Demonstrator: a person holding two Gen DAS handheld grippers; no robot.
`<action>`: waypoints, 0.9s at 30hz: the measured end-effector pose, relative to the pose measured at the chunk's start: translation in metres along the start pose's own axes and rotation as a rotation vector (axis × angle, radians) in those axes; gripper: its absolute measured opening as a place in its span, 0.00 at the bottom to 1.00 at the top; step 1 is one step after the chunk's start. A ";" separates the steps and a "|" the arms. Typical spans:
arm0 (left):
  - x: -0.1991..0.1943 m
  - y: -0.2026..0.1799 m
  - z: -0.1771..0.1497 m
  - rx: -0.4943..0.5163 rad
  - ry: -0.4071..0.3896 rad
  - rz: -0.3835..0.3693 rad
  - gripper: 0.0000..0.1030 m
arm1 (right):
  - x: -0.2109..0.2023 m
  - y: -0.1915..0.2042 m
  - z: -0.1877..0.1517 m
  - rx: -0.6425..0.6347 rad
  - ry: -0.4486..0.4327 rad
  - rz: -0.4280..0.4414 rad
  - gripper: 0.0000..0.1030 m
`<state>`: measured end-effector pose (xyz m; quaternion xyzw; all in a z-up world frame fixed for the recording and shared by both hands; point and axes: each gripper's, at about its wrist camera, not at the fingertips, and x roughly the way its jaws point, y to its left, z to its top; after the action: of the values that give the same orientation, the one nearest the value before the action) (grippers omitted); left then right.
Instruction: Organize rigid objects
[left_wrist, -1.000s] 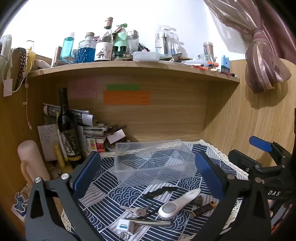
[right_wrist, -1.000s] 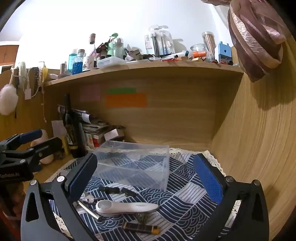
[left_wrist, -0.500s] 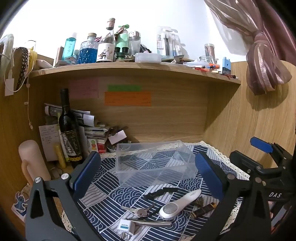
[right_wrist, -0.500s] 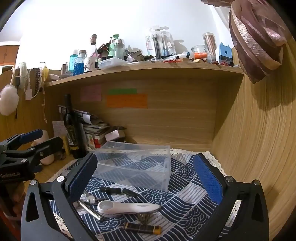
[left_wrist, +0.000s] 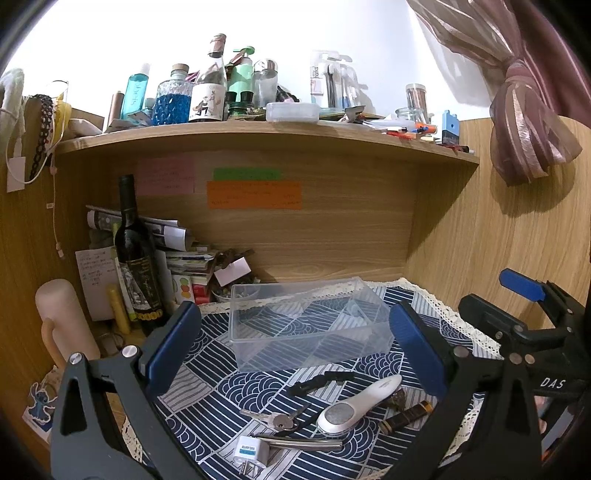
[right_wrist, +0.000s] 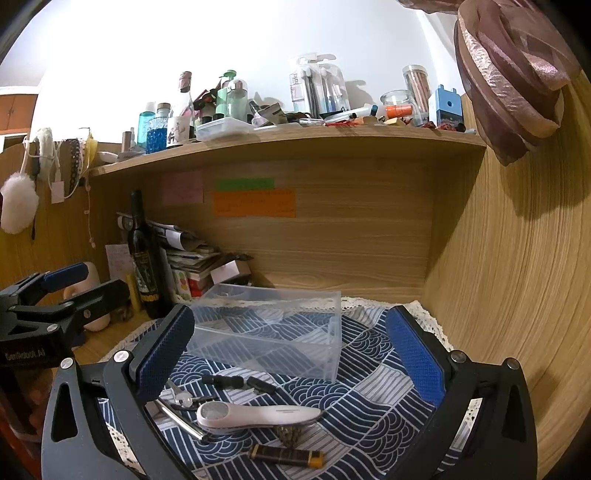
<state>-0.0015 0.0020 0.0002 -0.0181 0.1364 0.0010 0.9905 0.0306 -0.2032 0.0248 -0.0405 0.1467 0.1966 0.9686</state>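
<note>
Grippers: left gripper (left_wrist: 295, 347) and right gripper (right_wrist: 290, 354) both spread wide, holding nothing.
Clutter: white handled tool (right_wrist: 255, 415), keys (left_wrist: 279, 419), metal bar (left_wrist: 303, 441) overlap in front of clear divided box (left_wrist: 306, 325).
Risk: grabbing one likely drags its neighbours.

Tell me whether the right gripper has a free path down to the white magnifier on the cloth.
Probably yes. The right gripper hangs with jaws wide open and holding nothing, and the white magnifier lies uncovered between them on the cloth. The keys and metal bar crowd only its lens end.
</note>
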 end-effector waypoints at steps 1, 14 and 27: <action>0.000 0.000 0.000 0.000 0.000 -0.002 1.00 | 0.000 0.000 -0.001 0.001 0.000 0.001 1.00; 0.001 -0.002 0.000 -0.002 0.001 0.000 1.00 | 0.000 0.000 0.000 0.002 0.000 0.002 1.00; 0.001 -0.002 -0.001 -0.002 0.000 0.001 1.00 | 0.000 0.002 0.002 0.001 0.000 0.008 1.00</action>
<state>-0.0010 -0.0003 -0.0005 -0.0189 0.1365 0.0017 0.9905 0.0301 -0.2009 0.0272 -0.0392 0.1469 0.2002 0.9679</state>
